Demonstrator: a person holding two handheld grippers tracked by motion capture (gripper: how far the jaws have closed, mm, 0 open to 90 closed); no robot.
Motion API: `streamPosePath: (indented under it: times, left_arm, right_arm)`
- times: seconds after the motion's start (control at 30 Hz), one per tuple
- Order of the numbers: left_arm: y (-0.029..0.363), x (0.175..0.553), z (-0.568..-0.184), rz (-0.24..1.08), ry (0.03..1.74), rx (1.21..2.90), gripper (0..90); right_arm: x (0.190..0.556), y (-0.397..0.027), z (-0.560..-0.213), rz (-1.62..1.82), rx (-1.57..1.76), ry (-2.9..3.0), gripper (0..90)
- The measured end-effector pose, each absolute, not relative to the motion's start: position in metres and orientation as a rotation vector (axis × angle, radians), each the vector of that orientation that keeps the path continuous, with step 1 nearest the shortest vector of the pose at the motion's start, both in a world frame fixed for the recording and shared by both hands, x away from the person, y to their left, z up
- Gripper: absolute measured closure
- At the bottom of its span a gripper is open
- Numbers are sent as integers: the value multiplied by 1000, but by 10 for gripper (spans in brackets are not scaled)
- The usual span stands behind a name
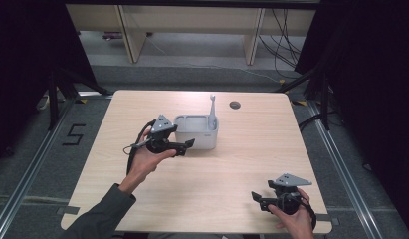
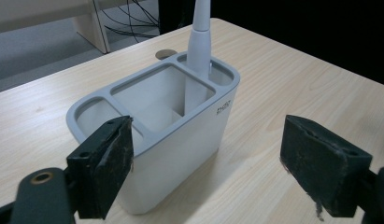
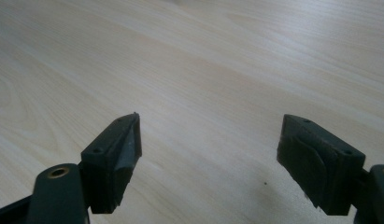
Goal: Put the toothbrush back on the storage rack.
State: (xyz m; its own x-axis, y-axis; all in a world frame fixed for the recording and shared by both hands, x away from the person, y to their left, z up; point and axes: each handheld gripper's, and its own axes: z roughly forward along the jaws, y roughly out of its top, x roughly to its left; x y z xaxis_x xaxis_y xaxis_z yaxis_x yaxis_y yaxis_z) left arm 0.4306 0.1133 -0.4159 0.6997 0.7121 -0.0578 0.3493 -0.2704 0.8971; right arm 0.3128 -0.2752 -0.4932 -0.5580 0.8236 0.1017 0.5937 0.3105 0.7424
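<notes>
Grey caddy (image 1: 197, 133) is sitting mid-table (image 1: 217, 169), slightly toward the far edge, three compartments in a row. White brush handle (image 1: 212, 110) is standing in the end slot on my right, long axis near vertical, tip pointing up and leaning a touch toward the far side. Narrow slot is doing the propping, I'd guess; the big middle one looks empty.

I'm holding my left gripper (image 1: 189, 144) level at the caddy's near-left corner, jaws wide apart with nothing between them. In the left gripper view (image 2: 208, 154) one pad is overlapping that corner and the other is over bare wood, so I'm not straddling it yet. Reads as lining up for a grab or a steadying hold.

Right gripper (image 1: 256, 198) is hovering low over bare wood near the front-right edge, well apart from the caddy, jaws spread, holding nothing. Parked out of the way, probably.
</notes>
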Motion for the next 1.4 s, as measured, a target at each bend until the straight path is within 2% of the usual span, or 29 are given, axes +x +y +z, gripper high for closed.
streamPosePath:
  times: [1.4]
  left_arm:
    - [156, 368, -420, 461, 744, 1930, 150]
  right_arm:
    - [312, -274, -494, 1108, 1327, 2278, 224]
